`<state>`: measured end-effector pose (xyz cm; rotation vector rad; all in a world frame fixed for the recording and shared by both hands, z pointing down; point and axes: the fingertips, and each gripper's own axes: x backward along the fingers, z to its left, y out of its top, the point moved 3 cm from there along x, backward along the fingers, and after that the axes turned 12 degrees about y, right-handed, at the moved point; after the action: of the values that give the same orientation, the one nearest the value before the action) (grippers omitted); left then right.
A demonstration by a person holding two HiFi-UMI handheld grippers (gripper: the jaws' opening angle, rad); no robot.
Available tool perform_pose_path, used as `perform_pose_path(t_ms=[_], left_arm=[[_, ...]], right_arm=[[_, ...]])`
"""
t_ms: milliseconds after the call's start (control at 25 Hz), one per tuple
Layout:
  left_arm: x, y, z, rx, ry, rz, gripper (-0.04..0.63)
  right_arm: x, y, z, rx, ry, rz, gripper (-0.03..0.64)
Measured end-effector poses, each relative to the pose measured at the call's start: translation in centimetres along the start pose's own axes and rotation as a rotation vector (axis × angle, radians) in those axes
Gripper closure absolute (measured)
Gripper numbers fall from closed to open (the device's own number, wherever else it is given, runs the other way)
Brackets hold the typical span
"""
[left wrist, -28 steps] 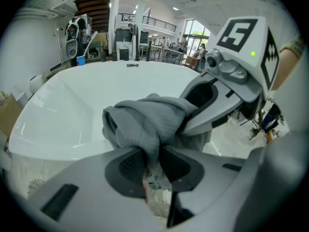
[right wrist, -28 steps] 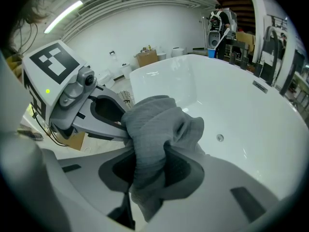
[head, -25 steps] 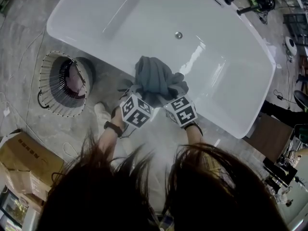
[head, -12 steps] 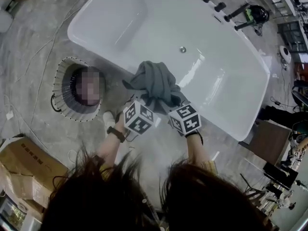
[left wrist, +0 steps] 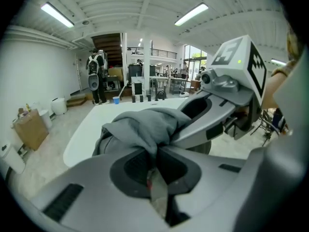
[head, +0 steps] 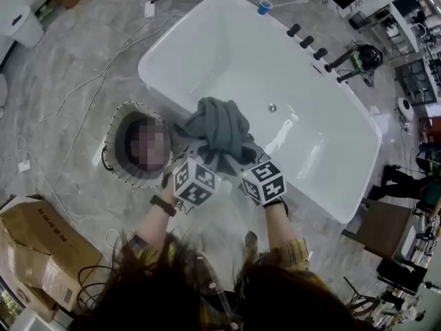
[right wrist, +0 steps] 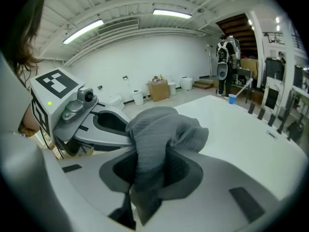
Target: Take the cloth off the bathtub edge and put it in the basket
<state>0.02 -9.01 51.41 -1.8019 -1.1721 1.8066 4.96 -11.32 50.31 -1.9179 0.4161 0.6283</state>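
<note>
A grey cloth (head: 219, 131) hangs bunched above the near rim of the white bathtub (head: 317, 143). Both grippers hold it side by side. My left gripper (head: 204, 163) is shut on a fold of the cloth (left wrist: 145, 127), its jaws pinched tight on the fabric. My right gripper (head: 242, 165) is shut on a thicker wad of the cloth (right wrist: 154, 144), which fills the gap between its jaws. The round wire basket (head: 118, 156) stands on the floor left of the tub, just left of my left gripper; its inside is blurred over.
Cardboard boxes (head: 34, 247) sit at the lower left. Cables (head: 76, 126) trail over the marble floor. Black tap fittings (head: 306, 41) line the tub's far rim, with a blue cup (head: 265, 7) near them. A stool and equipment (head: 386, 212) crowd the right side.
The view has swung, so tub and basket sit further right and lower in the picture. Both grippers still hold the cloth close together; it stays bunched over the tub's near rim.
</note>
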Motion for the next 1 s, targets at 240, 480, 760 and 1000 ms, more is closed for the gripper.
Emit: perform_pose_path(t_ms=[240,480,760,1000], left_arm=[[4.5,-1.3,8.1,0.072,0.129,-0.018,0.558],[9.0,-4.6,15.3,0.141,0.226,-0.004,0.558],[12.0,-11.5,20.8,0.233,0.297,0.063,0.558],[11.4,-17.3,22.8,0.335,0.318,0.123,0.558]], right_arm=[[-5.3,6.8,4.1,0.092,0.087,-0.011,0.500],[-11.4,11.7,9.0,0.155,0.188,0.012,0.500],[-19.4,12.7,13.9,0.177,0.297,0.069,0.500],[-25.3,10.8,15.3,0.176,0.370,0.153,0.500]])
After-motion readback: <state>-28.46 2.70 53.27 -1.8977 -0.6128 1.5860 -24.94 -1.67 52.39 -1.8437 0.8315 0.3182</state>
